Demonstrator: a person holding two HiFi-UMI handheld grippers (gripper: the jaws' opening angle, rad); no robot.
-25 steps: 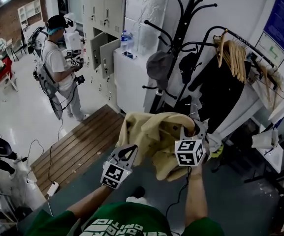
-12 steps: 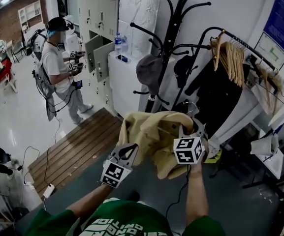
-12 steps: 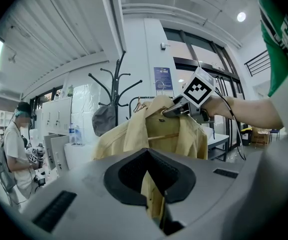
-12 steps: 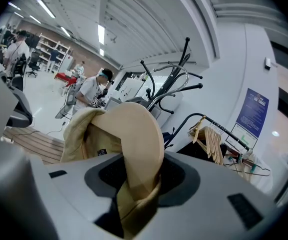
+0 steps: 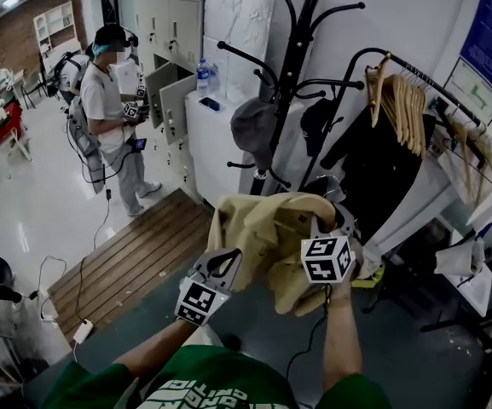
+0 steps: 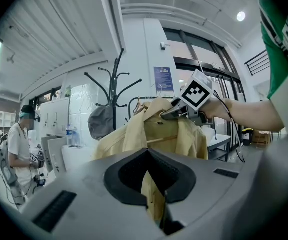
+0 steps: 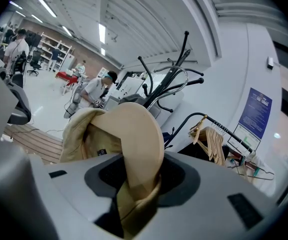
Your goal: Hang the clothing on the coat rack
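The beige jacket [image 5: 263,237] hangs in the air between both hands, in front of the black coat rack [image 5: 295,75] and not yet touching it. The right claw [image 5: 335,227] is clenched on a bunched fold at the collar, and the left claw [image 5: 218,267] is clenched on the front edge lower down. What looks like a hanger's wire hook [image 5: 329,183] rises just above the right claw.

The risks lie mostly in the approach:

- The nearest arms of the rack are taken. A grey cap [image 5: 254,126] and a dark cap [image 5: 317,118] sit on them, so a careless lift could knock either one off.
- The right claw grips thick, folded cloth rather than anything rigid. The fold may slide through the pads as the jacket is raised, and the collar would then sag away from the peg.
- If the left claw keeps pulling the hem while the top goes up, the jacket could drag off its hanger, or the tug could tip the slim rack.
- The free arms sit high, and a short reach leaves the hook only half seated.
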